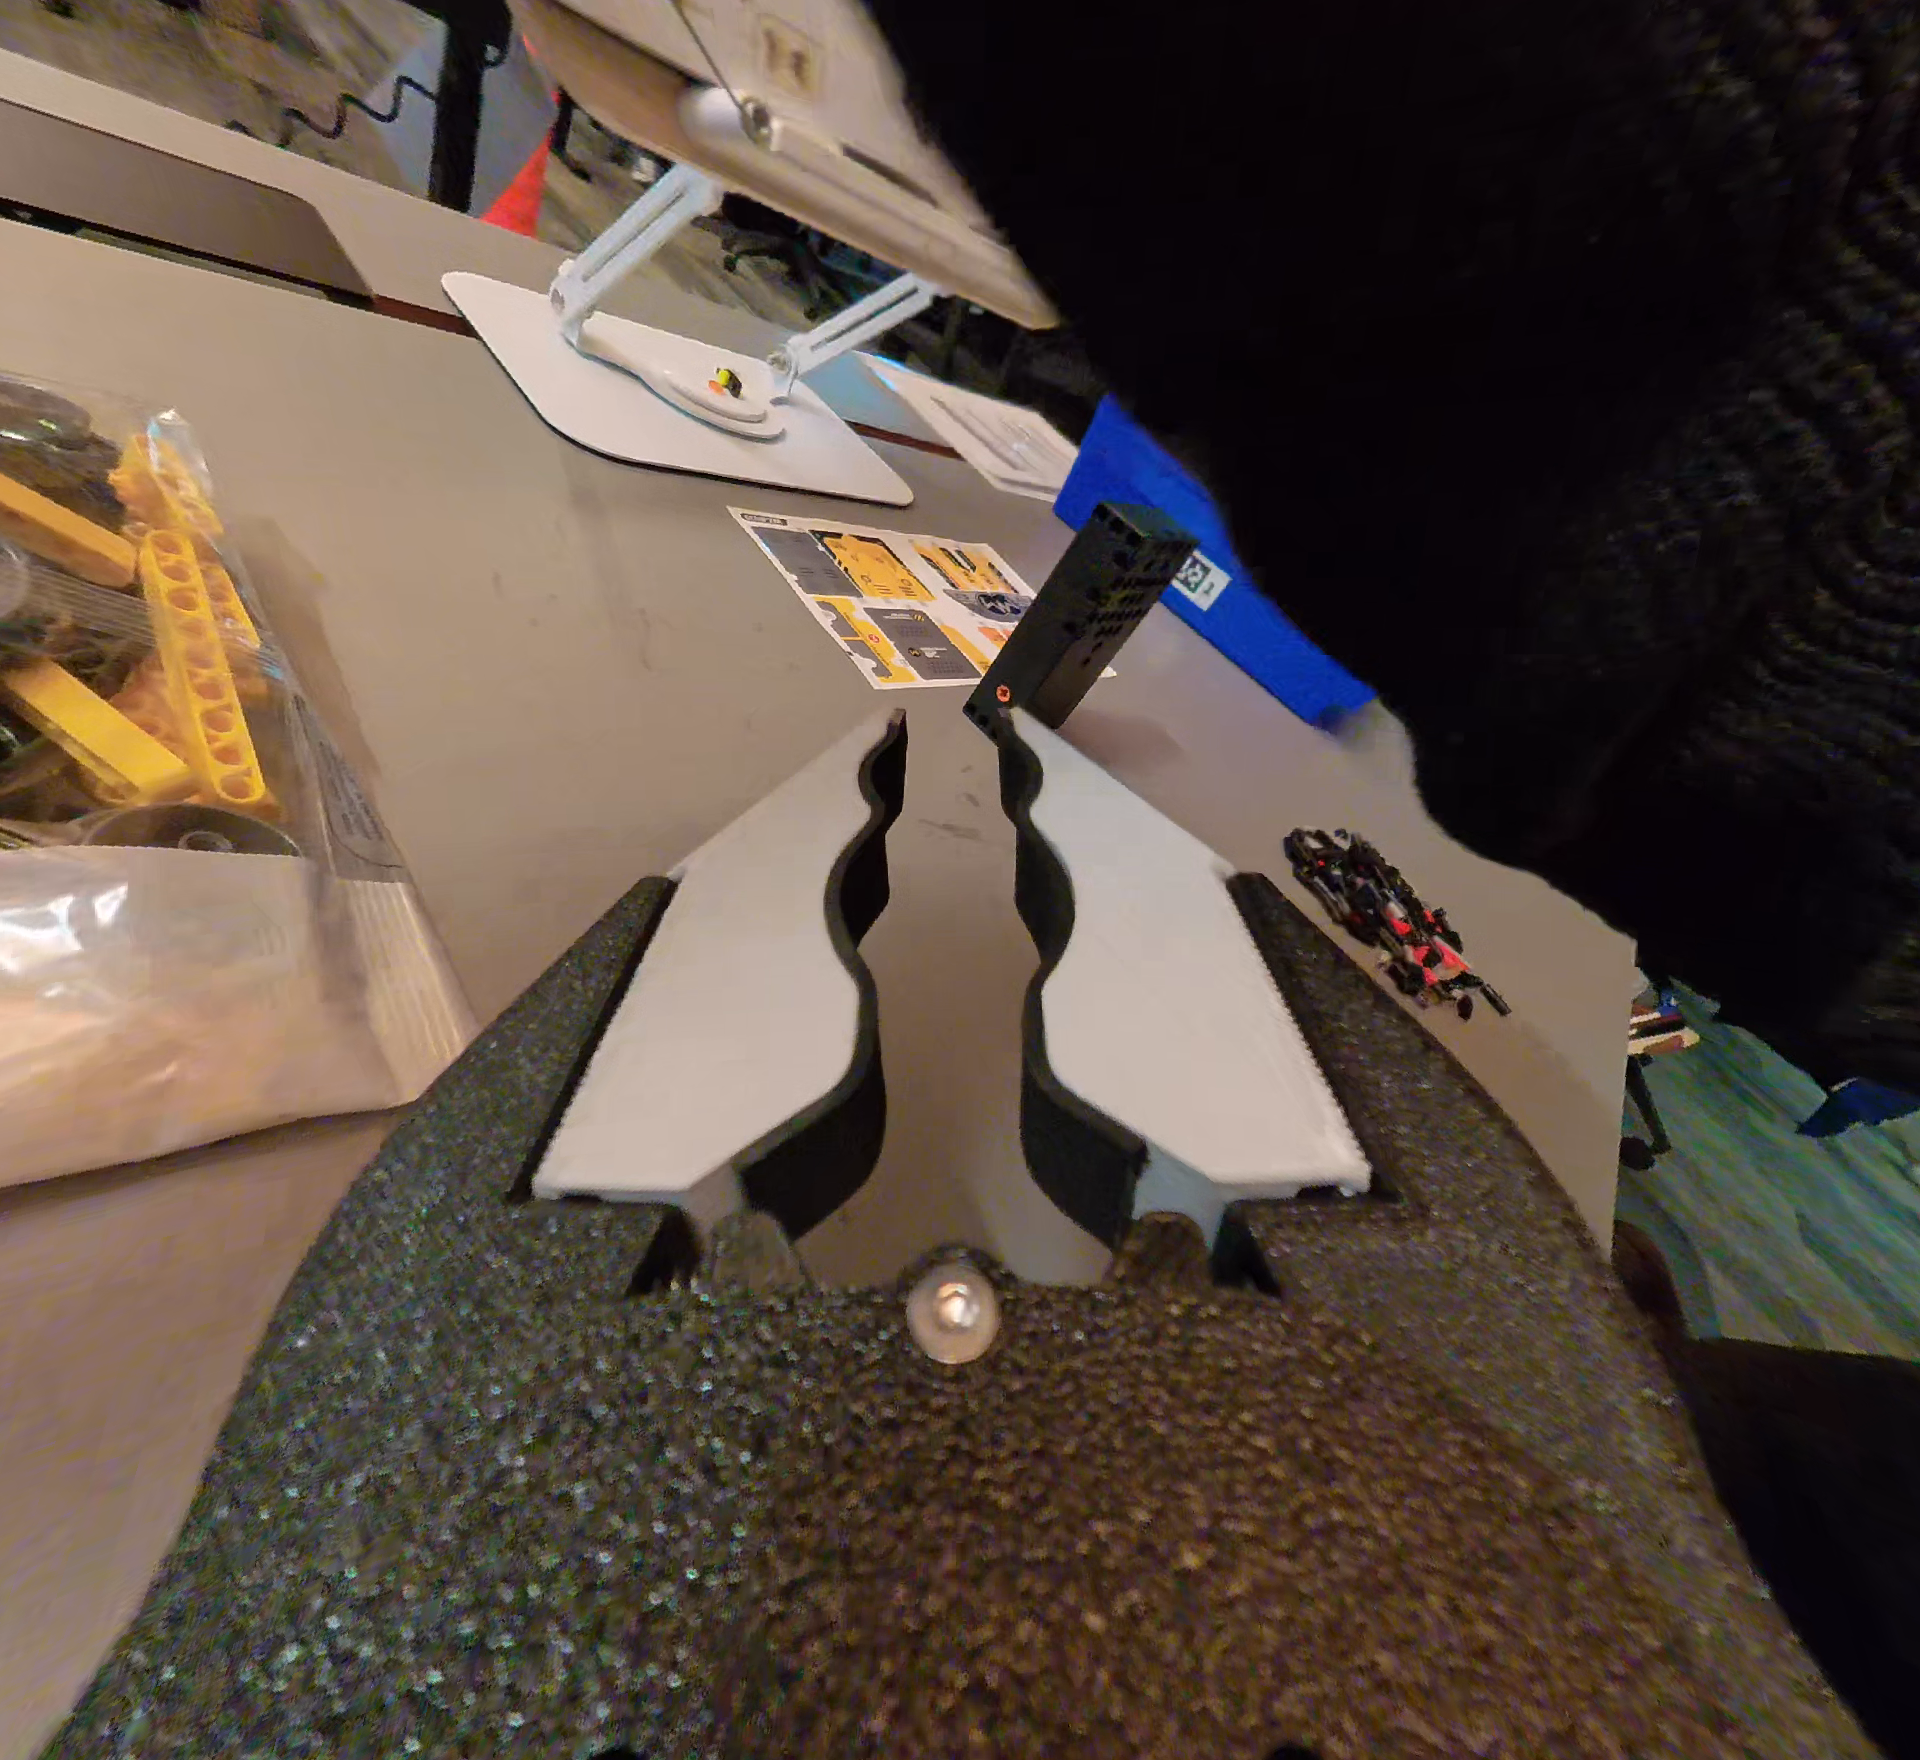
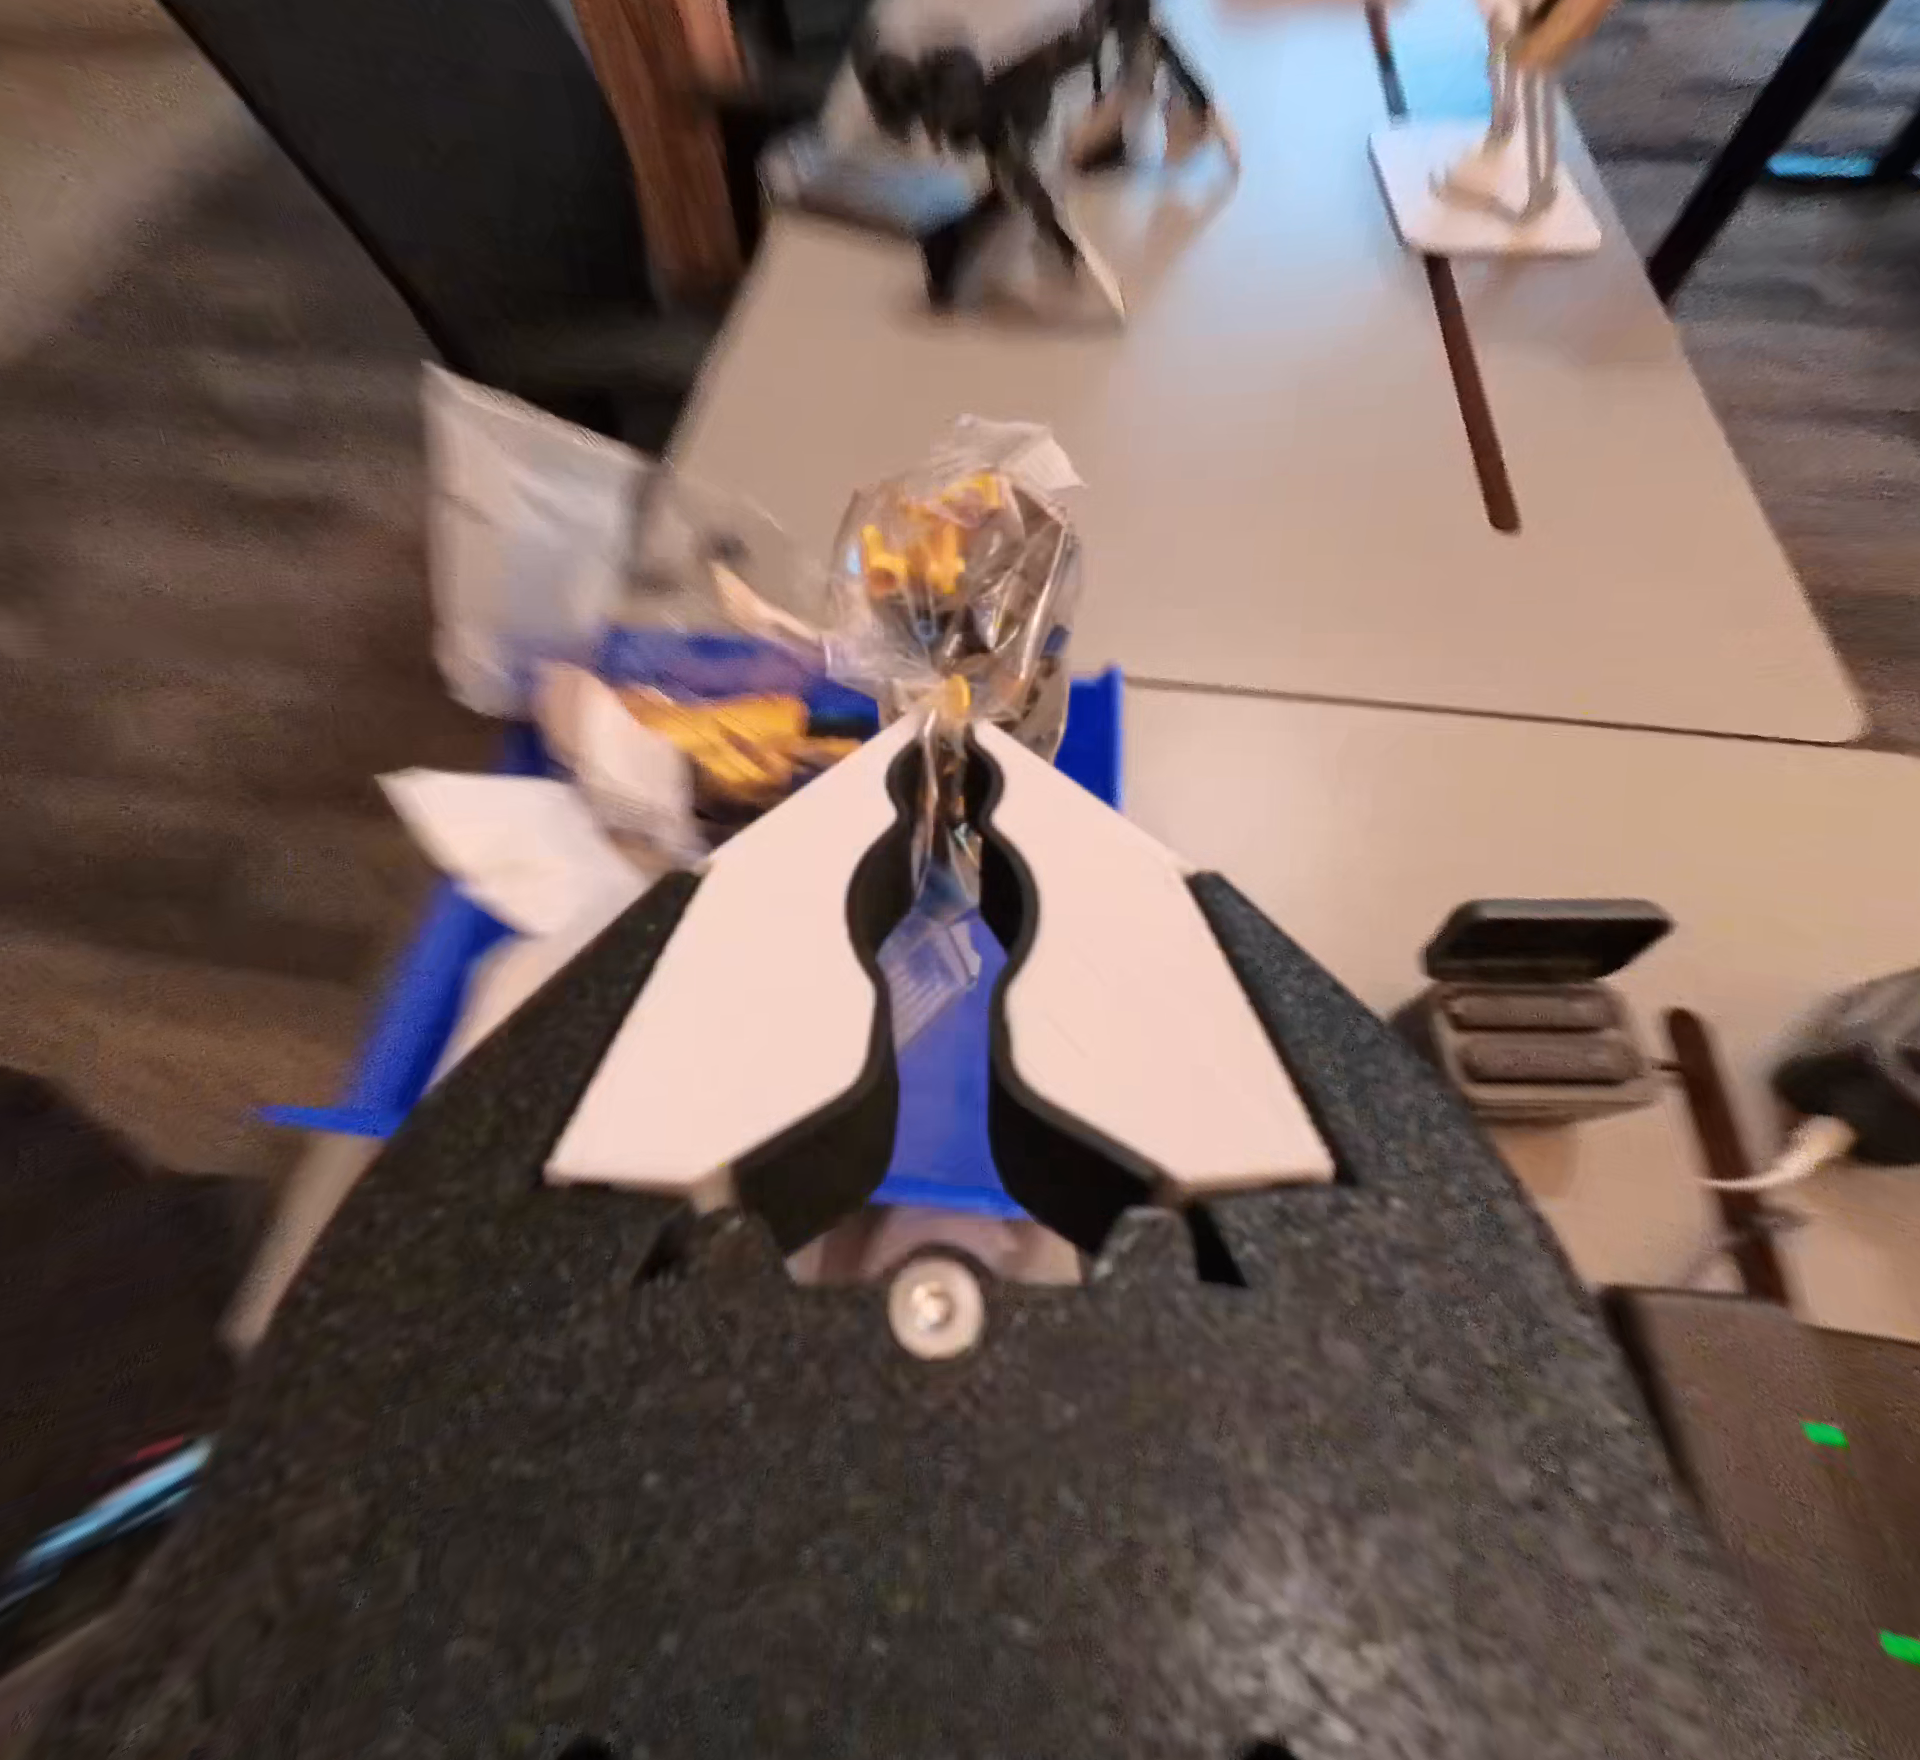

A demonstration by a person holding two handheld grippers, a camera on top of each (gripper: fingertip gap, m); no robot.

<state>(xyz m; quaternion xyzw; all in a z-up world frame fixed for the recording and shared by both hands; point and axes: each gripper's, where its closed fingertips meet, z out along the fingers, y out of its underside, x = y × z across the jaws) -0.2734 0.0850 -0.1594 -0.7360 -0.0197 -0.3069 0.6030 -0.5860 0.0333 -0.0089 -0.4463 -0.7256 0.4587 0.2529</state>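
Note:
In the left wrist view my left gripper (image 1: 951, 728) is open, with bare grey table showing between its fingertips. A black block with holes (image 1: 1101, 619) stands tilted just past the right fingertip; only that one finger is near it, and no pad pair presses on it. In the right wrist view my right gripper (image 2: 945, 734) is shut on the neck of a small clear plastic bag (image 2: 956, 567) with yellow and dark parts inside. The bag hangs past the fingertips, above a blue bin (image 2: 416, 1014) that holds other bags.
The left wrist view shows a clear bag of yellow beams (image 1: 135, 650), a sticker sheet (image 1: 883, 598), a white stand (image 1: 675, 380), the blue bin (image 1: 1195, 588), a pile of small black and red parts (image 1: 1392, 921) and a person's dark sleeve (image 1: 1455, 256). A black case (image 2: 1538, 1004) lies right of my right gripper. About 35 cm separates my left fingertips from my right. My left tips are about 40 cm from the black case (image 2: 1538, 1004), my right tips only 30 cm.

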